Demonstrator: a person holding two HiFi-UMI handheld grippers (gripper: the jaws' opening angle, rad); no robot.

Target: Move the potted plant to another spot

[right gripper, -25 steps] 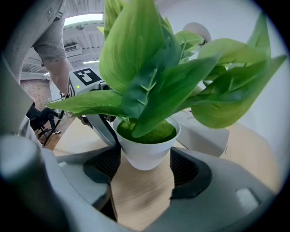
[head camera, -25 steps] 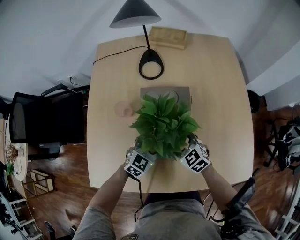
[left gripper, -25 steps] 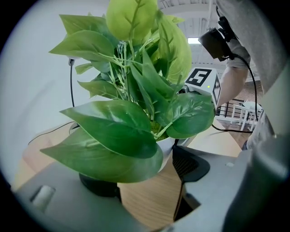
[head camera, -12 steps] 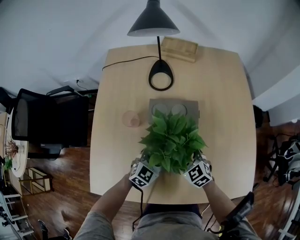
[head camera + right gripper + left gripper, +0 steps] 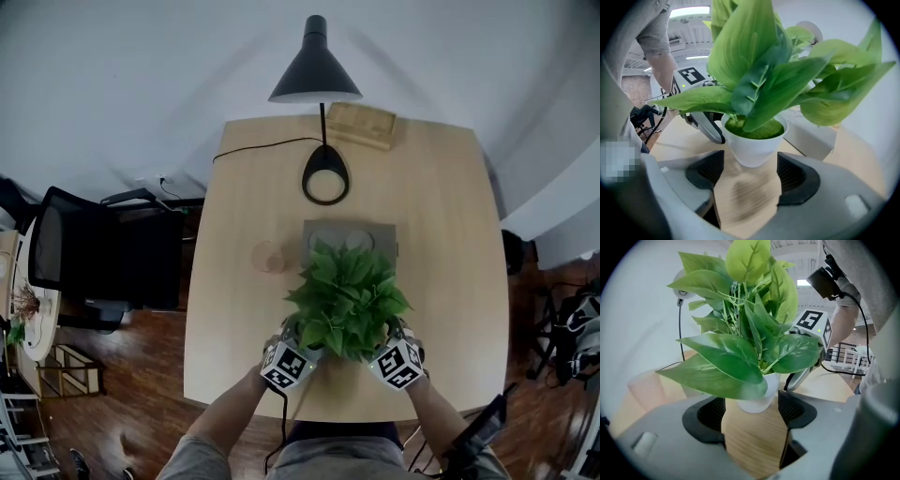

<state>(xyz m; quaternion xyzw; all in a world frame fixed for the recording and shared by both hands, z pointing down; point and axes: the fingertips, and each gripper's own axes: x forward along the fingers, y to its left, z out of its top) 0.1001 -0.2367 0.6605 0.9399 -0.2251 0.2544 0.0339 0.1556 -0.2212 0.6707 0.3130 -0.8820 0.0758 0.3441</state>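
Note:
The potted plant (image 5: 347,298), broad green leaves in a small white pot (image 5: 754,146), stands on the wooden table (image 5: 450,281) toward its front edge. My left gripper (image 5: 302,349) is at the pot's left and my right gripper (image 5: 384,347) at its right, both partly under the leaves. In the left gripper view the pot (image 5: 757,399) sits just beyond the tips of the open jaws, bare tabletop between them. The right gripper view shows the same, its jaws wide apart and short of the pot. Each gripper view shows the other gripper across the pot.
Behind the plant lies a grey box (image 5: 352,232), with a pinkish cup (image 5: 268,256) to its left. A black desk lamp (image 5: 316,75) stands on its base (image 5: 325,176) at the back, beside a tan box (image 5: 361,124). A black chair (image 5: 103,258) stands left of the table.
The head camera has pulled back, so the table sits lower and further right in view. Both grippers stay at the pot's sides; the plant has hardly shifted relative to the grey box.

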